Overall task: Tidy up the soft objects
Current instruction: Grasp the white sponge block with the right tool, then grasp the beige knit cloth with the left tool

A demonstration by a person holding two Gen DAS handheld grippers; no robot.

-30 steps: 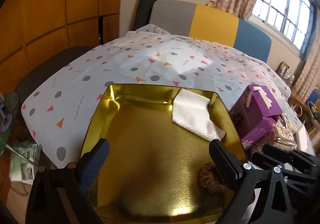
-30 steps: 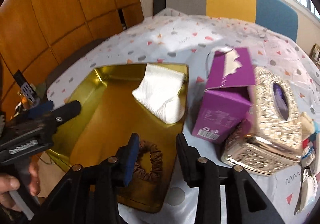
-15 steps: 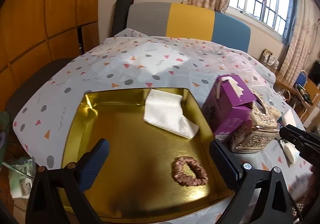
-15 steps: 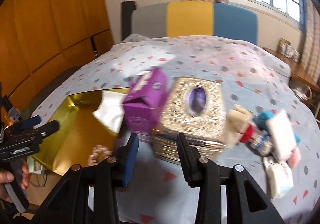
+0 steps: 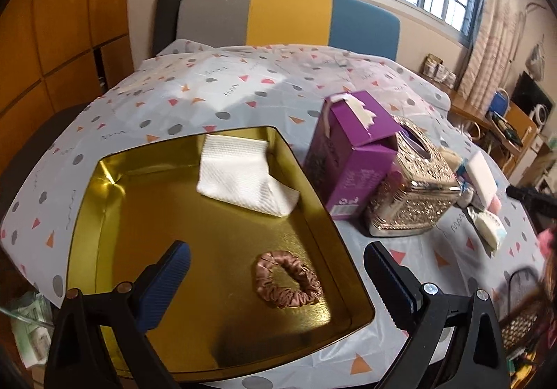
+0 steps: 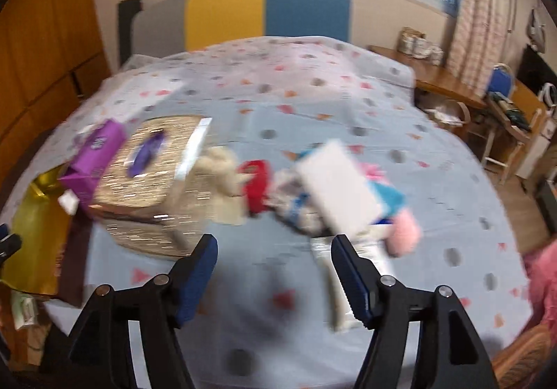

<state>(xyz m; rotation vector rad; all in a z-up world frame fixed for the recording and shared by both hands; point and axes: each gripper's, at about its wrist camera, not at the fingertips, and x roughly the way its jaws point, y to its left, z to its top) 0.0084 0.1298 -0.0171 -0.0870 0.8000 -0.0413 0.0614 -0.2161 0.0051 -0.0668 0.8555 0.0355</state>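
In the left wrist view, the left gripper (image 5: 276,272) hangs over the shiny gold metal tray (image 5: 87,215). Its fingers are wide apart and hold nothing. A brown silky hair scrunchie (image 5: 287,279) lies in the near right part of the tray. A folded white cloth (image 5: 243,176) lies in the far part. Just right of the tray stand a purple cardboard box (image 5: 351,159) and a sparkly silver tissue box (image 5: 410,194).

In the right wrist view, things look blurry. The right gripper (image 6: 273,270) is apart and empty too. It faces a pile of soft things (image 6: 313,187) on the spotted tablecloth (image 6: 313,100): something fluffy and cream, something red, a white pad, something pink.

The next job is likely to pick one soft thing. It is best to slow down, choose one piece at the near edge, come straight down on it, and squeeze its middle gently.
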